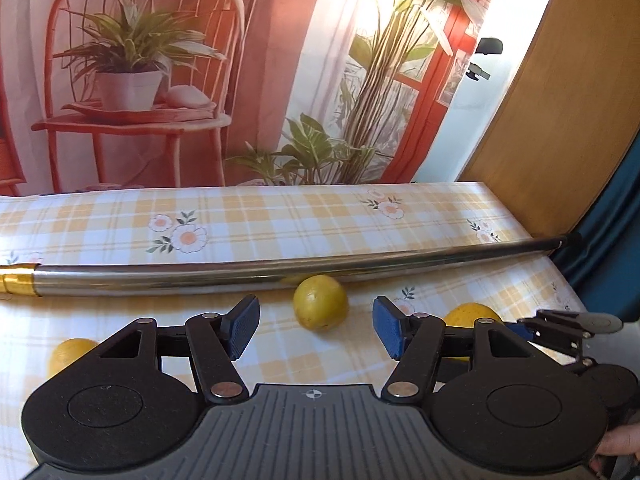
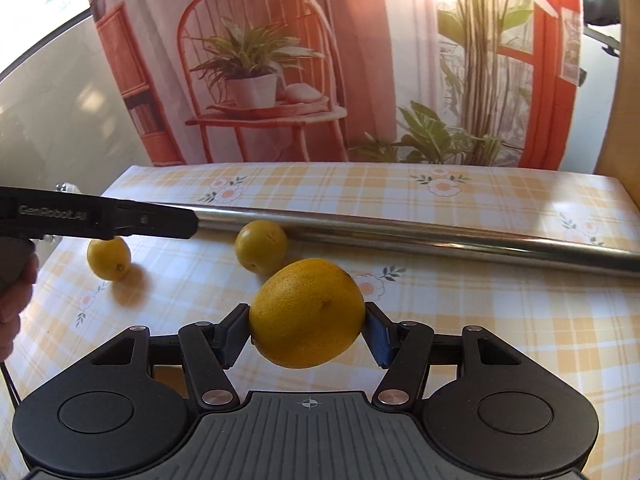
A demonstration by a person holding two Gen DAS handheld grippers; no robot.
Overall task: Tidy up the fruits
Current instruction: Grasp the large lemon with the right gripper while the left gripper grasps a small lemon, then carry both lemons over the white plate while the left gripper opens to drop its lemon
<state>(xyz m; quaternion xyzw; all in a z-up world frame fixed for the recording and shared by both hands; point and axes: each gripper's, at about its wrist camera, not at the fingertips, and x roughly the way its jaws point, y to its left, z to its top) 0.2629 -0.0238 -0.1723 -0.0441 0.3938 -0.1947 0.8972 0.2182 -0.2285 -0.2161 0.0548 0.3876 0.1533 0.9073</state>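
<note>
Yellow-orange fruit: one large orange (image 2: 307, 312) is clamped between the blue pads of the right gripper (image 2: 307, 330), long axis lying across the jaws, and appears to be lifted clear of the checked tablecloth (image 2: 500, 320).

The left gripper (image 1: 316, 328) stands wide and empty. A small yellow fruit (image 1: 321, 302) lies straight ahead of its gap, just beyond the fingertips and touching or nearly touching the steel tube (image 1: 248, 274) behind it. The left gripper is the nearer tool; a straight advance should bracket that fruit.

Another small fruit (image 2: 109, 258) sits well to the left, partly under the left gripper's body in the right wrist view.

No bowl or tray shows in either view, so the destination cannot be determined.
</note>
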